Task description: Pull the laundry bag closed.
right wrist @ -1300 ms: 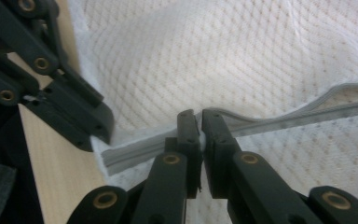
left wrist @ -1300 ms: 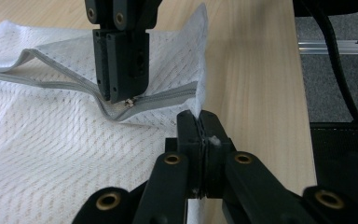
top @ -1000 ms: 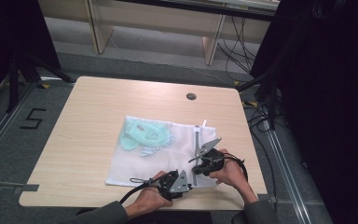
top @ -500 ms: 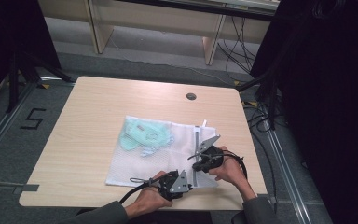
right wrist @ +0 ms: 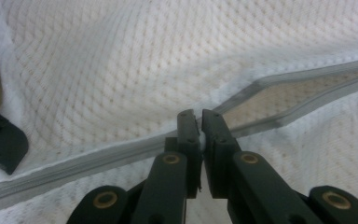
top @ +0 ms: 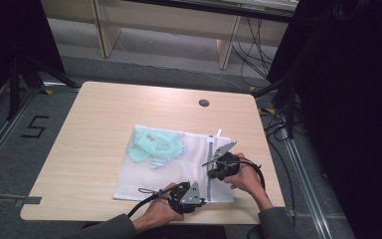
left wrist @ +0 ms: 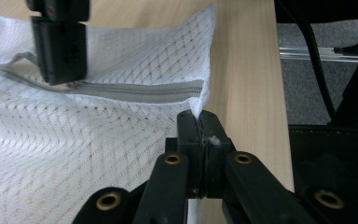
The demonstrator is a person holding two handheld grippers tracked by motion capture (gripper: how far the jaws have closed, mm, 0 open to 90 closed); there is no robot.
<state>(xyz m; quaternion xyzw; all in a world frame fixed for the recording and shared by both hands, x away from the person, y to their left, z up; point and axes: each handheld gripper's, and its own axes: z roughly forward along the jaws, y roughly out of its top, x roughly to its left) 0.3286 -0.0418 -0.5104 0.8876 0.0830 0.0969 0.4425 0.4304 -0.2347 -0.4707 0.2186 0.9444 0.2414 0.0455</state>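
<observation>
The mesh bag (top: 174, 162) lies flat near the counter's (top: 99, 129) front right edge, bare wood to its left and behind, the left gripper (left wrist: 199, 122) pinching its corner, the right gripper (right wrist: 197, 116) clamped at the zip (right wrist: 121, 156), the pull itself hidden, the teal cloth (top: 154, 147) blurred inside.

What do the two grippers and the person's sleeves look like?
Both the left gripper and the right gripper are black, each topped by a grey three-cornered plate and trailing a black cable. The jaws are flat black bars on arms joined by brass-coloured pivot pins. The person wears dark grey sleeves.
</observation>
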